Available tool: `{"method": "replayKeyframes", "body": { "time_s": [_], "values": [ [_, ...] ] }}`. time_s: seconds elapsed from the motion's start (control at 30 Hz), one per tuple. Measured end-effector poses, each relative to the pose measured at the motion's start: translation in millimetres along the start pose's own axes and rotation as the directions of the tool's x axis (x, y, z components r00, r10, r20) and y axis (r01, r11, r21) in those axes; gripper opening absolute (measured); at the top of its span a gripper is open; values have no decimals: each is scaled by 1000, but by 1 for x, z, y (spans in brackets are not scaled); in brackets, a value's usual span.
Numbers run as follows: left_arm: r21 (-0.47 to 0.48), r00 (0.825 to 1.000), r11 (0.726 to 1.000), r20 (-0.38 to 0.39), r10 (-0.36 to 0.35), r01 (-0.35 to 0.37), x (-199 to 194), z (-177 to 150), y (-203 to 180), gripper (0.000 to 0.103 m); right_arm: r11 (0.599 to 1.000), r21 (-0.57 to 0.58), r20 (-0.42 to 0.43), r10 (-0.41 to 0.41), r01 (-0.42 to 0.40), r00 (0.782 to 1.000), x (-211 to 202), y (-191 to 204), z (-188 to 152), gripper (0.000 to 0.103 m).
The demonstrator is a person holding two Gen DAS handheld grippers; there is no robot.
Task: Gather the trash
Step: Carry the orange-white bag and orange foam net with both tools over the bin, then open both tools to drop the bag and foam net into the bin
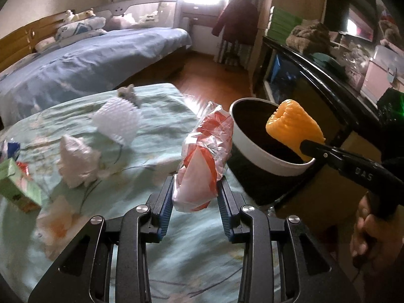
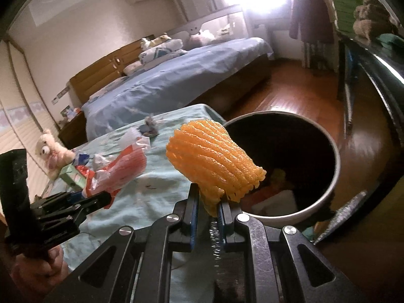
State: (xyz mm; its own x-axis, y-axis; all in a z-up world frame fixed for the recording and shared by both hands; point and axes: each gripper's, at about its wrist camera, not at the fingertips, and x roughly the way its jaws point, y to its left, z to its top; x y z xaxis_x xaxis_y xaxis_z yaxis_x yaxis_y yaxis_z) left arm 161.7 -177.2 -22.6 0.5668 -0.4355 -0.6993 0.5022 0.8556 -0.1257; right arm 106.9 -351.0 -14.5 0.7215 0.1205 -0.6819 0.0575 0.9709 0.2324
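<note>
My left gripper (image 1: pixel 195 189) is shut on a crumpled orange-and-white plastic bag (image 1: pixel 204 156), held above the green bedspread just left of the bin. The bin (image 1: pixel 260 156) is round, white outside and dark inside. My right gripper (image 2: pixel 208 204) is shut on an orange foam fruit net (image 2: pixel 214 159), which hangs over the bin's (image 2: pixel 325 199) near rim. In the right wrist view the left gripper (image 2: pixel 101 198) shows at lower left with the plastic bag (image 2: pixel 126 166). In the left wrist view the right gripper (image 1: pixel 306 149) holds the orange net (image 1: pixel 293 123) over the bin's mouth.
On the bedspread (image 1: pixel 156 131) lie a white foam net (image 1: pixel 117 121), crumpled white tissue (image 1: pixel 75 161), a green carton (image 1: pixel 17 184) and a small grey scrap (image 1: pixel 128 93). A blue bed (image 1: pixel 88 60) stands behind. A dark cabinet (image 1: pixel 315 75) flanks the bin on the right. Trash (image 2: pixel 272 194) lies inside the bin.
</note>
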Motion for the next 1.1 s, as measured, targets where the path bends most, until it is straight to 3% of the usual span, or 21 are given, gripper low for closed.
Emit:
{"method": "replayKeyframes", "body": {
  "time_s": [0.37, 1.1],
  "values": [
    [58, 999, 998, -30, -34, 35, 26, 20, -35, 32, 995, 14, -16, -101, 102, 995, 7, -30, 7, 13],
    [133, 996, 989, -69, -50, 59, 65, 50, -76, 32, 990, 28, -37, -140, 141, 990, 22, -61, 13, 14]
  ]
}}
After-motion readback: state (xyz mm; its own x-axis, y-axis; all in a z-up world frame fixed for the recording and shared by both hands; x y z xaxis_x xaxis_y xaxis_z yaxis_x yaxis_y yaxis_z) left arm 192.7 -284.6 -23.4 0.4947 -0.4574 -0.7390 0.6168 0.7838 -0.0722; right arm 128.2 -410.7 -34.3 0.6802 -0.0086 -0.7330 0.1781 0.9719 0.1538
